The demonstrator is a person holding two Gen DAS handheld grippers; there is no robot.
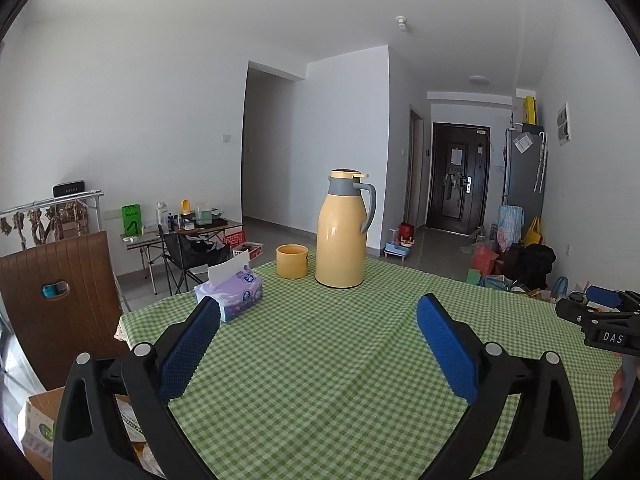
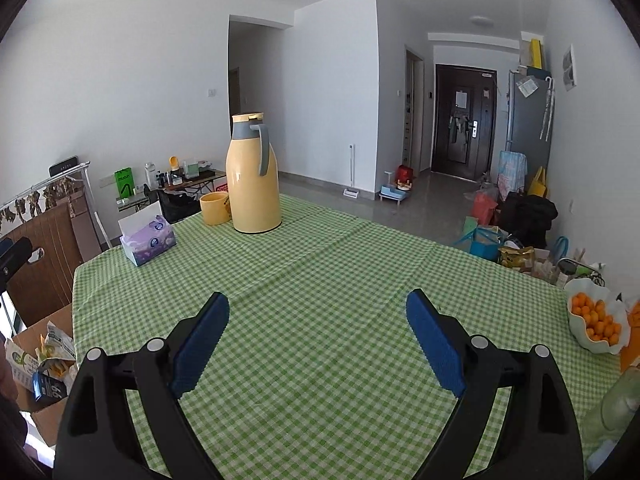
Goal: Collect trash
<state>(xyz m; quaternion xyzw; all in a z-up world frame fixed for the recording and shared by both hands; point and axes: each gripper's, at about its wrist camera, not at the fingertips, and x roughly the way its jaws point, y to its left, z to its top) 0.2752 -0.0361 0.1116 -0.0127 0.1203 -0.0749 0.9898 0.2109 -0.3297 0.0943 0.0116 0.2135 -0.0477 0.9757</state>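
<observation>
Tongs both gape wide over my checked worktop [image 2: 320, 280], left tongs [image 1: 318, 312] and right tongs [image 2: 318, 308] empty; crumpled trash [image 2: 56, 344] sits in the cardboard box [image 2: 44, 404] beside its left edge.

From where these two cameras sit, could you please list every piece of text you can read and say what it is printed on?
"DAS" – white letters on the black body of the right gripper, seen from the left wrist view.
"mucun", roughly – green paper bag on the far side table; small, so uncertain.
Tissue pack – blue round logo, lettering too blurred.
Carton in the cardboard box – large digits, unclear.
Papers on the door and fridge – too small.
</observation>
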